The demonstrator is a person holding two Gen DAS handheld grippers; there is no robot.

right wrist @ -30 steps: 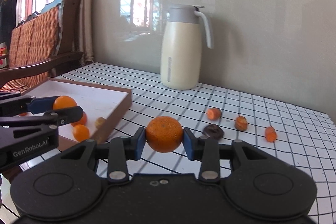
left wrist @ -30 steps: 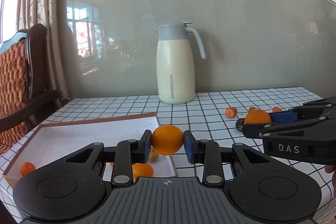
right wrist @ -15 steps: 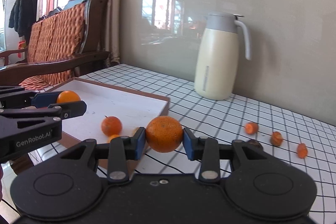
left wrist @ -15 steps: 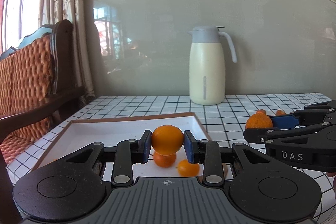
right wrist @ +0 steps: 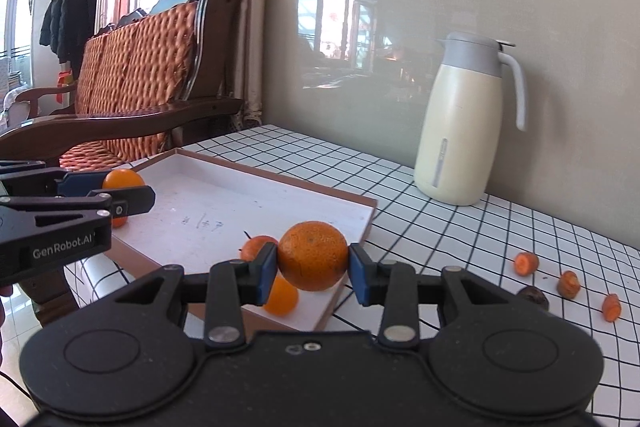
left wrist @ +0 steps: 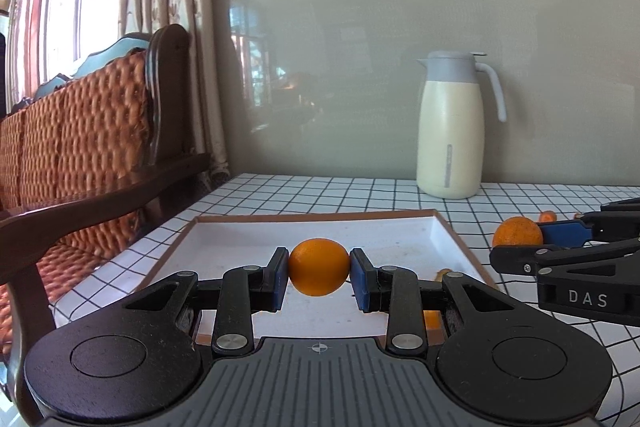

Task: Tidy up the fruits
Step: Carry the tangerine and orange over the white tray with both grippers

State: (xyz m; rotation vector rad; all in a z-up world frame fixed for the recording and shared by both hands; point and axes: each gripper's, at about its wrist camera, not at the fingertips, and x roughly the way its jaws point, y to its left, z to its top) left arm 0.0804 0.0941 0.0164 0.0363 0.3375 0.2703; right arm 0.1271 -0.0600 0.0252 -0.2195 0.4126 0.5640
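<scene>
My left gripper (left wrist: 319, 267) is shut on a smooth orange (left wrist: 319, 266) and holds it above the white tray (left wrist: 248, 239) with a brown rim. My right gripper (right wrist: 313, 255) is shut on a rough-skinned orange (right wrist: 313, 254) above the tray's right corner (right wrist: 360, 211). Two small oranges (right wrist: 256, 246) (right wrist: 282, 297) lie in the tray by that corner. The right gripper shows at the right of the left wrist view (left wrist: 520, 233), the left gripper at the left of the right wrist view (right wrist: 120, 183).
A cream jug (right wrist: 464, 123) stands at the back against the wall. Several carrot pieces (right wrist: 526, 263) and a dark fruit (right wrist: 534, 297) lie on the checked cloth right of the tray. A wooden armchair (right wrist: 132, 75) stands left of the table.
Both grippers have swung left with their oranges held fast. The tray now fills more of both views and the jug has shifted to the right.
</scene>
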